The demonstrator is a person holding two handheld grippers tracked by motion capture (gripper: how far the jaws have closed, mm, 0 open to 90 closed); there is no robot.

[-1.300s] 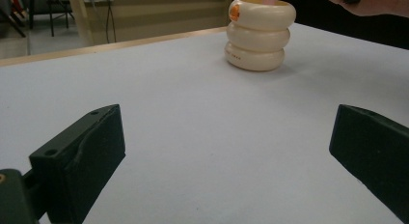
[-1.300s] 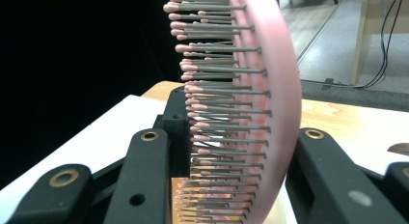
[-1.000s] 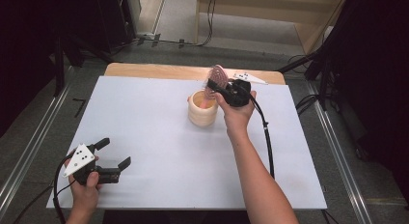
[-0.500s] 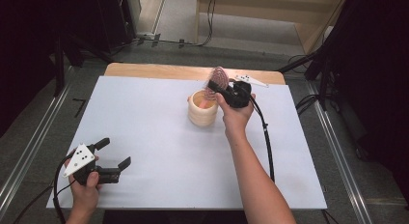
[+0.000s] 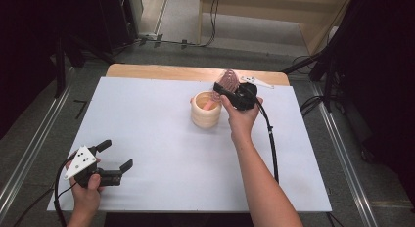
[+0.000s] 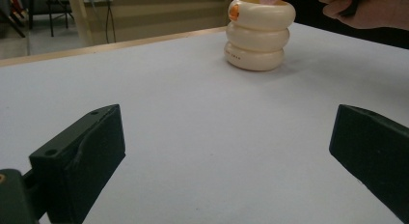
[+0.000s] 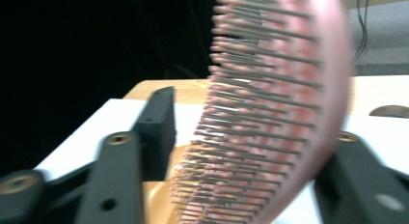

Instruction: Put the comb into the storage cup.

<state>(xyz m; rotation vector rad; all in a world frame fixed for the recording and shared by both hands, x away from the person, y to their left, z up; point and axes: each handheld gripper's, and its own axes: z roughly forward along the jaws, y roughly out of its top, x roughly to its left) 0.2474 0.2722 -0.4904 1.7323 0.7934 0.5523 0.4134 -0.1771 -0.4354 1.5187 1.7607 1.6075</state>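
1. Pink hairbrush (image 7: pixel 270 113) stands head-up in the cream ribbed cup (image 5: pixel 205 109), toward the tabletop's (image 5: pixel 147 119) far edge, right of middle.
2. Right gripper (image 5: pixel 226 88): jaws just opened, either side of the brush head, left one clear of the bristles.
3. Left gripper (image 5: pixel 116 158) by the near-left corner, jaws wide, nothing between.

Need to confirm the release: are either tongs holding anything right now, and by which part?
Left tongs hold nothing, jaws wide open. Right tongs' jaws have just been opening; the pink hairbrush head stands between them, left jaw clear of the bristles, handle down in the cream holder.
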